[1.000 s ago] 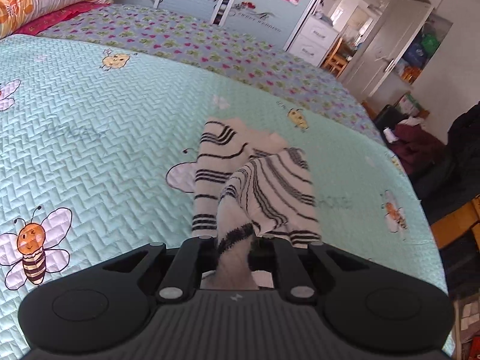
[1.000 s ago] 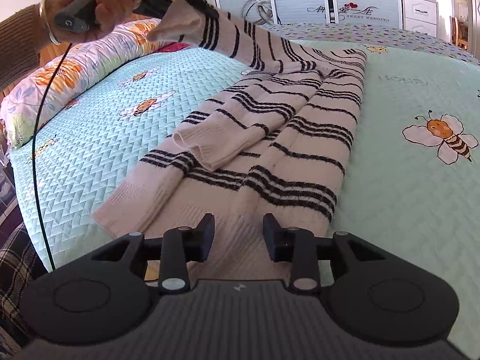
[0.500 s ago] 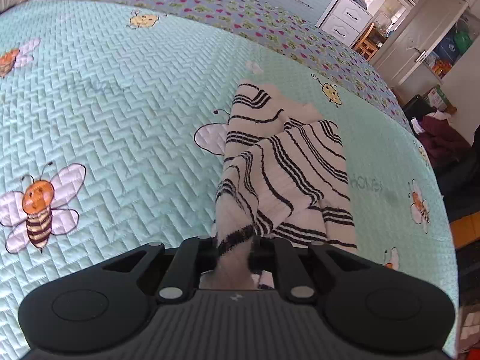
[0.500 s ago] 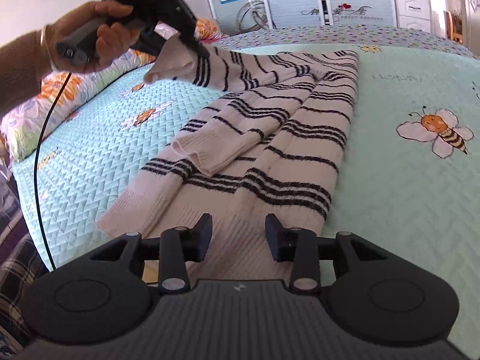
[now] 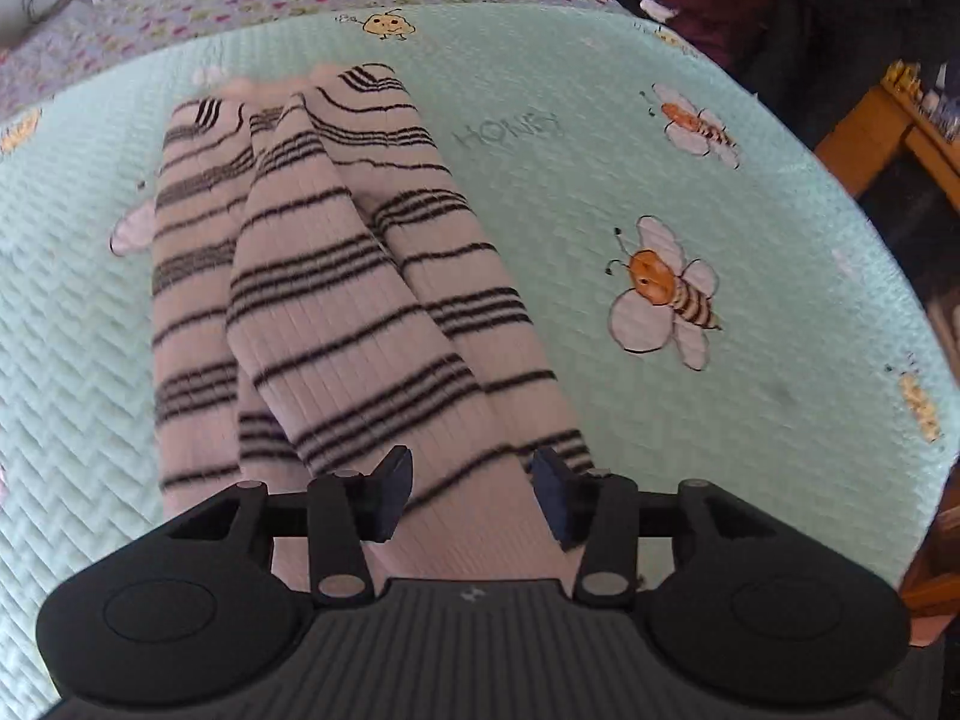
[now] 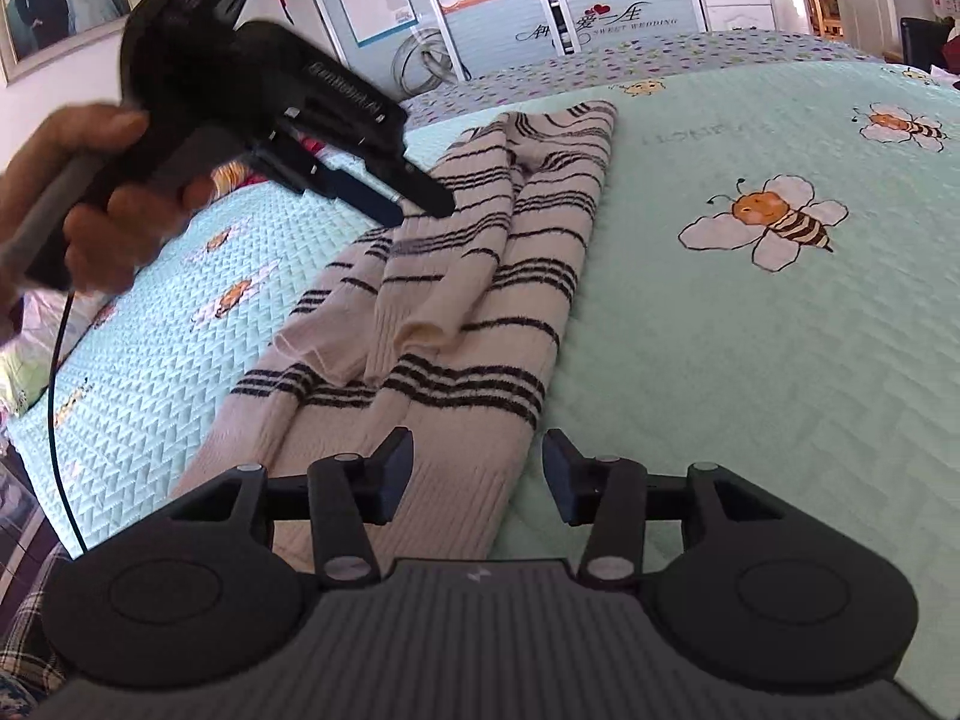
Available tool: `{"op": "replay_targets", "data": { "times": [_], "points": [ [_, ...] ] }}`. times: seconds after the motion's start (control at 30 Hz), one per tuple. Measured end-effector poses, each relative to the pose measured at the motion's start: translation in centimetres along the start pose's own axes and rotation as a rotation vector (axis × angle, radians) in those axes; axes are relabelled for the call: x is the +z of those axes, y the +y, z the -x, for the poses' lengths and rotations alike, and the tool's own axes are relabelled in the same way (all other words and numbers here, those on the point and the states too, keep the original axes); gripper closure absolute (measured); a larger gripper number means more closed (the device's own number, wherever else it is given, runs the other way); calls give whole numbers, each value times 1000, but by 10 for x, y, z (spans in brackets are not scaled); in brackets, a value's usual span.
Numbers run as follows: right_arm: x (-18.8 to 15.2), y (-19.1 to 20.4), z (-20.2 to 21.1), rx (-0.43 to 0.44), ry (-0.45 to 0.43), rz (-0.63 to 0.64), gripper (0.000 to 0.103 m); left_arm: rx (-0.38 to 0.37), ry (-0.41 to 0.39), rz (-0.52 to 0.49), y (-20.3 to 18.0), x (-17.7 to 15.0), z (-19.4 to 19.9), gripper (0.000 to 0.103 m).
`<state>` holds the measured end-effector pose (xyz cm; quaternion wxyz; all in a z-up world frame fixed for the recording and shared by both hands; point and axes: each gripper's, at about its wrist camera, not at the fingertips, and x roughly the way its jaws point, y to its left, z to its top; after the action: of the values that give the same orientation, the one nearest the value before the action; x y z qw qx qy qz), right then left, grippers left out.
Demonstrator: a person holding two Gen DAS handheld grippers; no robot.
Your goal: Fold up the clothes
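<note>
A cream sweater with black stripes (image 5: 336, 276) (image 6: 528, 276) lies lengthwise on the mint bee quilt (image 5: 600, 180). One sleeve (image 6: 432, 288) is laid back over its body. My left gripper (image 5: 473, 495) hovers low over that sleeve; its jaws are opening, the cloth lies under the gap and the pads stand off it. In the right wrist view a hand (image 6: 90, 210) holds the left gripper (image 6: 420, 207) just above the sleeve. My right gripper (image 6: 477, 477) is at the ribbed hem (image 6: 444, 498), jaws opening, with the hem's edge below them and not pinched.
The quilt (image 6: 780, 360) spreads wide to the right of the sweater. A black cable (image 6: 57, 420) hangs at the bed's left edge. Wardrobe doors (image 6: 480, 0) stand beyond the bed. Wooden furniture (image 5: 888, 120) and dark clothes (image 5: 720, 18) stand beside the bed.
The left gripper came down toward the sweater and let go of the striped sleeve, which now lies on the body. The right gripper's jaws stand wider at the hem.
</note>
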<state>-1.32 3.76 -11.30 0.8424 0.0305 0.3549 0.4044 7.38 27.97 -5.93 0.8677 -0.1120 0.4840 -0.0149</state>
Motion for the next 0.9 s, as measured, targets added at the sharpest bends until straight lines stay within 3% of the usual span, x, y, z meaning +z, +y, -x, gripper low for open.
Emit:
{"op": "replay_targets", "data": {
  "times": [0.2, 0.33, 0.53, 0.57, 0.6, 0.63, 0.8, 0.9],
  "points": [
    [23, -4, -7, 45, -35, -30, 54, -18, -72, 216, 39, -40, 27, 53],
    [42, -7, -31, 119, -38, -98, 54, -82, -98, 391, 67, -75, 36, 53],
    [58, -17, -76, 129, 26, -244, 56, -133, -103, 474, 75, -109, 43, 53],
    [59, -17, -81, 133, 42, -259, 68, -140, -105, 488, 77, -113, 44, 53],
    [60, -17, -85, 137, 58, -275, 93, -145, -109, 505, 80, -115, 45, 53],
    [60, -17, -87, 144, 65, -292, 100, -151, -115, 521, 82, -117, 45, 53],
    [57, -25, -82, 216, 68, -445, 99, -170, -166, 569, 92, -119, 58, 53],
    [51, -41, -67, 312, 45, -620, 100, -183, -200, 572, 93, -118, 68, 53]
  ]
}}
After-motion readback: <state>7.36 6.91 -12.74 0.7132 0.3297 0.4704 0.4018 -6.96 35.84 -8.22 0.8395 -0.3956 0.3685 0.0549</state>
